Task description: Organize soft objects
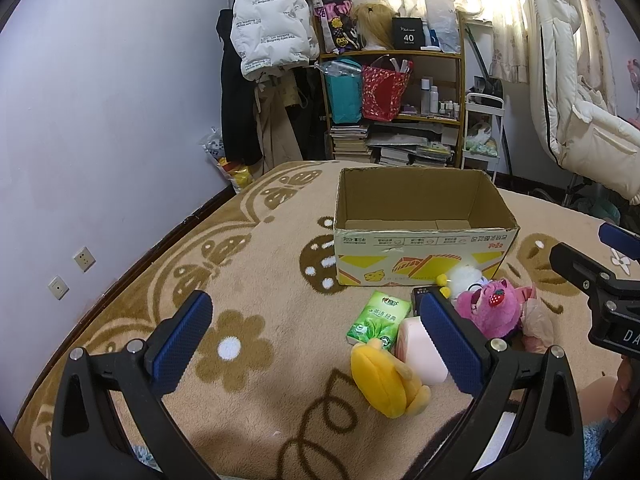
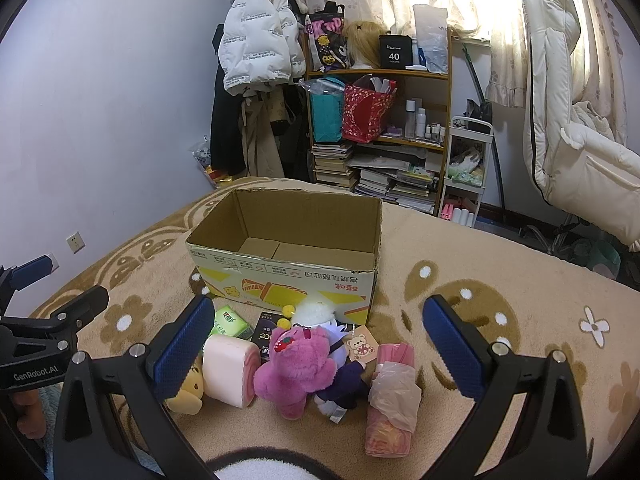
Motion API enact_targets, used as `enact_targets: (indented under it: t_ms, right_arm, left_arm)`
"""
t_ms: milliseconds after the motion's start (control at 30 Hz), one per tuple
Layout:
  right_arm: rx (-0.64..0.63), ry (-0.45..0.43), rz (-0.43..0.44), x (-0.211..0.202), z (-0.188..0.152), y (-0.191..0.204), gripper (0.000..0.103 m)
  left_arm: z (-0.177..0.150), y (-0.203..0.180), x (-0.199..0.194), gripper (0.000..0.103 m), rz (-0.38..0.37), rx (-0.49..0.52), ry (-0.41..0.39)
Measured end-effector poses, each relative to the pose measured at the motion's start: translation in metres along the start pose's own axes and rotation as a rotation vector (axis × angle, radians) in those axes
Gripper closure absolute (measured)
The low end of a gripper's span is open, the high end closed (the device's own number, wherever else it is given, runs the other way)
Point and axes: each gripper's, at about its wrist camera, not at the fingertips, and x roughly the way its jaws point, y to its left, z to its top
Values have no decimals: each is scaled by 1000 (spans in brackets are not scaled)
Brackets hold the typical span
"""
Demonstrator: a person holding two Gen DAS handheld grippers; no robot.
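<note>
Jaws spread on both grippers (image 1: 316, 336) (image 2: 320, 344) above toys (image 2: 296, 368) fronting box (image 2: 288, 276).

The left gripper's right finger (image 1: 448, 344) hides part of the pink roll (image 1: 420, 350) and the dark packet (image 1: 418, 294) behind it. The yellow plush (image 2: 188, 394) (face mostly unseen) sits half behind the right gripper's left finger (image 2: 182, 352). Box print (image 2: 320, 276) is too small to read.

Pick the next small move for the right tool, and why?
Probably lower the right tool onto the pink plush bear: it lies between the open fingers, nearest the camera, and the open cardboard box behind it looks empty. Both tools hold nothing.
</note>
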Motion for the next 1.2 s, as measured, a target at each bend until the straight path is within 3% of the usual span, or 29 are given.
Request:
enact_targets:
  t_ms: [1200]
  right_arm:
    - [2, 5, -2, 5, -3, -3, 0]
  left_arm:
    - [-4, -2, 2, 0, 9, -2, 0]
